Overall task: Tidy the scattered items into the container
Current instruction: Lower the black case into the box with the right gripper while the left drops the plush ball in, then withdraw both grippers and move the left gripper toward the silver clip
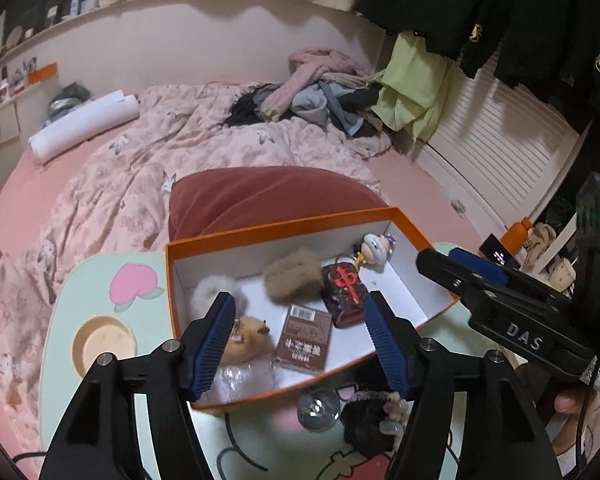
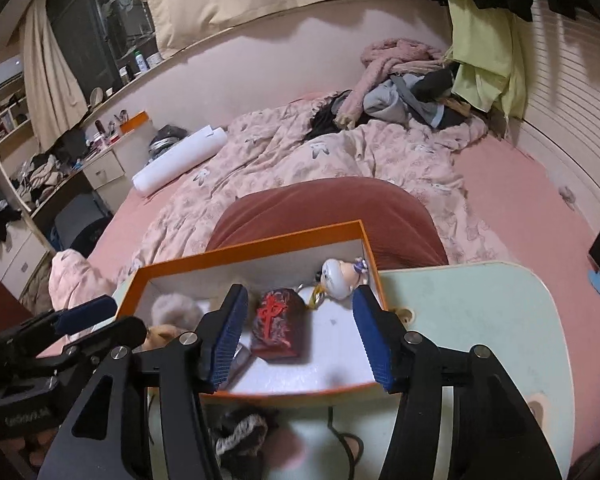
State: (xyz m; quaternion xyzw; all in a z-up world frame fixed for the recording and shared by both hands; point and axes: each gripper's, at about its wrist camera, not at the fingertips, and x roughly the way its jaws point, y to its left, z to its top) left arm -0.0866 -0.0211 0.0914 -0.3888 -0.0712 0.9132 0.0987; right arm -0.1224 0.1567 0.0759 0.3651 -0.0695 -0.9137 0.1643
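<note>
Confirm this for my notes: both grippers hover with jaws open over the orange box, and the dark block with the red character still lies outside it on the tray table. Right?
Not quite. The dark block with the red character already lies inside the orange box, as the right wrist view shows. The rest holds: the left gripper and right gripper hover over it, jaws open.

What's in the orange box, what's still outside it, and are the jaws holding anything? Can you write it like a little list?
box: orange box on the small table
inside: dark red tile, brown fluffy pouch, figurine, brown card pack, tan plush
still outside: black fuzzy item, silvery round item
left gripper: jaws open, empty
right gripper: jaws open, empty
</note>
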